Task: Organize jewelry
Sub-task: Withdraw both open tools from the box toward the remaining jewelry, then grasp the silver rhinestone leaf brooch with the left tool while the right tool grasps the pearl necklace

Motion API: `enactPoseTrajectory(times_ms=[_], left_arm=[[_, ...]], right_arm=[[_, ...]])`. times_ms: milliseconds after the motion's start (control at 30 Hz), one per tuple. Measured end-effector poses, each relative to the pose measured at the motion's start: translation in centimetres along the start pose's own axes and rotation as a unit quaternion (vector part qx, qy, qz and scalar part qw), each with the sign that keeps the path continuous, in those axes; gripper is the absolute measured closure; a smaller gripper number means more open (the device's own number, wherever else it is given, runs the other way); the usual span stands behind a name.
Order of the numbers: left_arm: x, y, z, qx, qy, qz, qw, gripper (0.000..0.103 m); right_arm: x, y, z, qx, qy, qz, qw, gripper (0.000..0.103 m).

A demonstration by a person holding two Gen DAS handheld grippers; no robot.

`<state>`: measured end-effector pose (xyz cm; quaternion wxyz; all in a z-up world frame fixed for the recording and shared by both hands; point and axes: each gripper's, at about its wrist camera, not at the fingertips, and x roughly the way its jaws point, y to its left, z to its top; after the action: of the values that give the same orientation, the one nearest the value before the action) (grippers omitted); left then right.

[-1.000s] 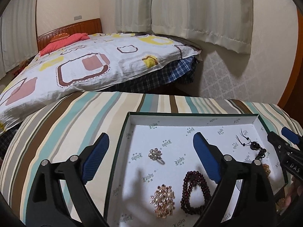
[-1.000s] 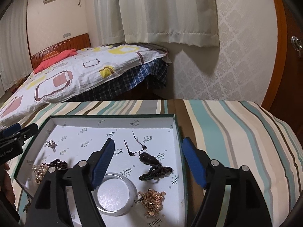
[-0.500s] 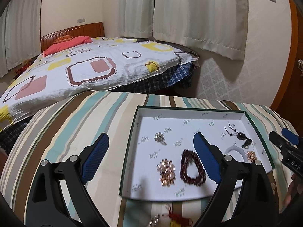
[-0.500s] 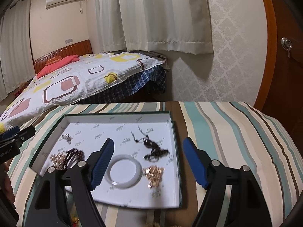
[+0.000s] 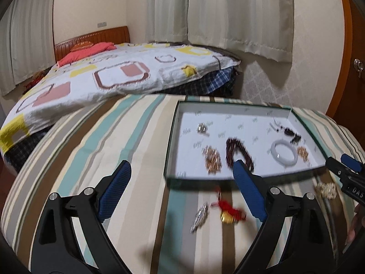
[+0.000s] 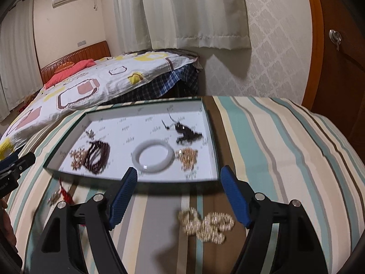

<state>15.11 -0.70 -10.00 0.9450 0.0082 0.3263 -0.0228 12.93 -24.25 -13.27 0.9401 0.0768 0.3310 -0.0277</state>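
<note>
Striped cloth (image 6: 285, 150); tray (image 6: 212, 146), loose jewelry (image 6: 206, 225)

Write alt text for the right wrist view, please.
An open hand-held gripper points over a striped cloth toward a shallow white tray holding a pale bangle, dark beads and other jewelry. A gold chain lies on the cloth in front of the tray.
</note>
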Motion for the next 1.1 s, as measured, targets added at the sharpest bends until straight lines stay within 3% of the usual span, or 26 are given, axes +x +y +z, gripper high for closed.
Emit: enactPoseTrajectory(times_ms=[333,433,600,833,900,1033,1100], left_arm=[[0.6,0.1,-3.4,0.004,0.036,-0.002,0.9993,0.015],[1.2,-0.2,-4.0,0.014,0.051,-0.002,0.9986,0.019],[2.4,-0.4,-4.5,0.021,0.078,-0.01,0.9967,0.035],[3.4,-0.7,-4.6,0.029,0.102,-0.026,0.994,0.048],[3.7,-0.6,-4.6,0.027,0.11,-0.032,0.993,0.058],[4.1,-0.5,-4.7,0.025,0.12,-0.038,0.9918,0.069],[4.0,-0.7,-4.8,0.03,0.119,-0.041,0.9916,0.081]], right_arm=[[-0.7,-0.7,-2.7,0.005,0.018,-0.006,1.0,0.03],[-0.7,-1.0,-3.2,0.009,0.022,-0.007,1.0,0.03],[-0.7,-1.3,-3.5,0.013,0.025,-0.006,1.0,0.03],[-0.5,-1.3,-3.6,0.013,0.027,-0.003,1.0,0.03],[-0.5,-1.3,-3.6,0.014,0.027,-0.002,1.0,0.03],[-0.4,-1.3,-3.6,0.016,0.028,-0.002,0.999,0.03],[-0.5,-1.3,-3.6,0.016,0.028,-0.002,0.999,0.03]])
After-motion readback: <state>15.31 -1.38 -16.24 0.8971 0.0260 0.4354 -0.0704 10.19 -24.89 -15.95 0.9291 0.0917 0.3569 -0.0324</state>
